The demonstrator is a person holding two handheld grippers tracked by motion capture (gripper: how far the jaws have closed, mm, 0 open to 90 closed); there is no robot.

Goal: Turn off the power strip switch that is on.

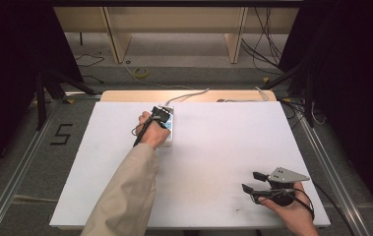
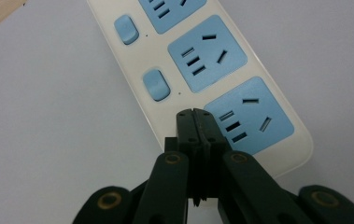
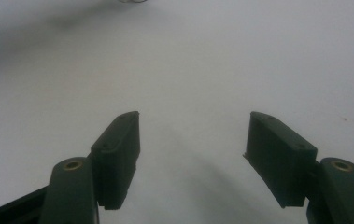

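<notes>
A white power strip with blue sockets and blue switches lies at the far middle of the white table top. In the left gripper view the power strip runs from the top toward the lower right. My left gripper is shut with nothing between its jaws, and its tips rest on the strip's white face just below the nearest blue switch. From above, the left gripper sits over the strip under the hand. My right gripper stands open over bare table near the front right; the right gripper holds nothing.
The strip's white cable trails off the far edge of the table. A wooden board shows behind the white top. Black tripod legs stand on the floor at both sides, and loose cables lie beyond the table.
</notes>
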